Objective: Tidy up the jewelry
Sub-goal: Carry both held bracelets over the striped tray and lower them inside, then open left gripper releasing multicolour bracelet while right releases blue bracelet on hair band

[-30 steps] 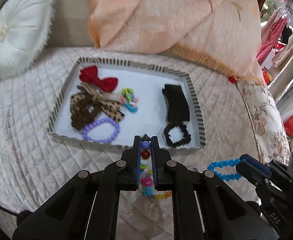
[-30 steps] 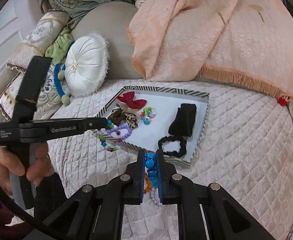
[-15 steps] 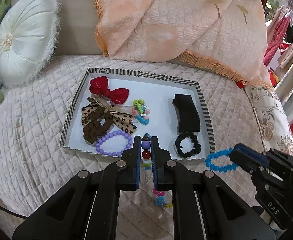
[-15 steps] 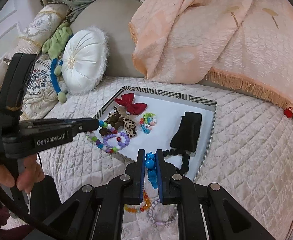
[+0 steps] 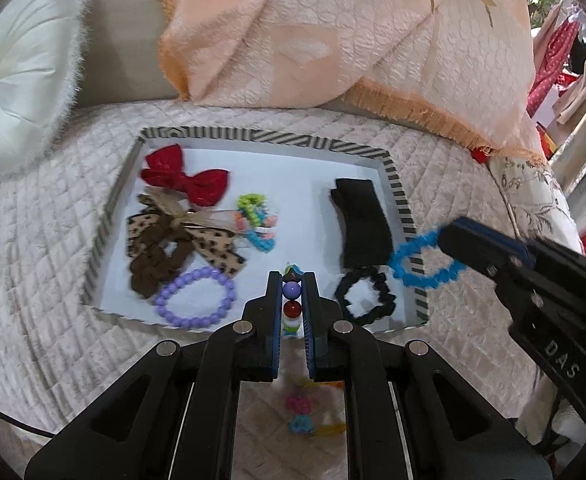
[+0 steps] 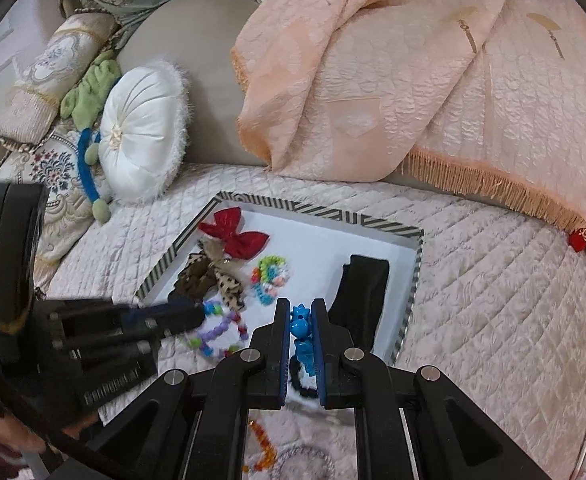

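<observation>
Now both grippers hang over the near edge of the striped-rimmed white tray (image 5: 397,184), which sat farther off a second ago; the tray fills more of each view. The left gripper (image 5: 292,280) points steeply down, its jaws clamped on a string of mixed coloured beads (image 5: 291,300) whose loose end dangles below, blurred, over the quilted cream bed cover (image 5: 33,240). The right gripper (image 6: 301,312) also tilts downward, its jaws pinched on a bright blue beaded bracelet (image 6: 301,330); seen from the left wrist, that blue loop hangs over the tray's near right corner, just above a black scrunchie (image 5: 367,300). Inside the tray lie a red fabric bow (image 5: 185,176), a leopard-print bow with a brown scrunchie (image 5: 173,240), a lilac bead bracelet (image 5: 195,298) near the left gripper's tips, a small heap of pastel clips (image 5: 257,220) and a folded black band (image 5: 363,224). A hand (image 6: 9,436) grips the left tool at the near left.
</observation>
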`<state>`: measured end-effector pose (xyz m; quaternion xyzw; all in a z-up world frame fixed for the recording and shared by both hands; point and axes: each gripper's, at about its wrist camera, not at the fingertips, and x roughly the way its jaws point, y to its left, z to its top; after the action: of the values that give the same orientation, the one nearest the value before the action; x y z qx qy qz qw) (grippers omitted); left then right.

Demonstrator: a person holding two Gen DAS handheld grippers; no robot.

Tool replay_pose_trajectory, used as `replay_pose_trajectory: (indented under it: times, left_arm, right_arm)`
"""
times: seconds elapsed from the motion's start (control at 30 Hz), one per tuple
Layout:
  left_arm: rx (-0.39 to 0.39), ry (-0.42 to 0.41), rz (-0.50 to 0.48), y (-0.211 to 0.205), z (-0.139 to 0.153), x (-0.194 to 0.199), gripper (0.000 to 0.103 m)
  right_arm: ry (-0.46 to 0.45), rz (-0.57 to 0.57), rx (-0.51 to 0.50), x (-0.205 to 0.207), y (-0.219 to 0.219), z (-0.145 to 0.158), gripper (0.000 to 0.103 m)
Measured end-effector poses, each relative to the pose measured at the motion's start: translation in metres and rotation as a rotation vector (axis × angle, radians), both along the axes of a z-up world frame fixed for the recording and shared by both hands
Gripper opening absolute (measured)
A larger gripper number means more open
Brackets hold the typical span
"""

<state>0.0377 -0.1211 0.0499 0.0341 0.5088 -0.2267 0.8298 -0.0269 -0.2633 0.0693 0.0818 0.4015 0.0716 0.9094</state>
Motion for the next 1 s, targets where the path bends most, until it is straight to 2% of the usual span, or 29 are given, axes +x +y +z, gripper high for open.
replay_pose_trajectory:
  times: [0.13, 0.37, 0.47, 0.73, 0.9, 0.93, 1.0]
  left_arm:
    - [-0.013, 0.029, -0.021, -0.013, -0.017, 0.008, 0.008]
    - [0.026, 0.097, 0.063, 0.009, -0.059, 0.029, 0.008]
    - [0.035, 0.100, 0.079, 0.020, -0.067, 0.033, 0.008]
    - [0.072, 0.098, 0.111, 0.032, -0.082, 0.039, 0.008]
    - [0.093, 0.058, 0.110, 0.028, -0.082, 0.034, 0.010]
    - [0.097, 0.053, 0.109, 0.027, -0.081, 0.032, 0.012]
    - [0.104, 0.042, 0.107, 0.026, -0.081, 0.030, 0.024]
  right_arm:
    - [0.015, -0.007, 0.000, 0.022, -0.002, -0.006, 0.010]
    - [0.048, 0.019, -0.003, 0.058, 0.006, -0.027, 0.010]
    - [0.073, 0.012, 0.045, 0.063, -0.001, -0.039, 0.010]
    - [0.146, -0.020, 0.077, 0.062, -0.007, -0.075, 0.010]
    - [0.156, -0.023, 0.083, 0.052, -0.008, -0.082, 0.023]
    - [0.155, -0.026, 0.087, 0.050, -0.010, -0.082, 0.025]
    - [0.152, -0.037, 0.091, 0.045, -0.013, -0.081, 0.026]
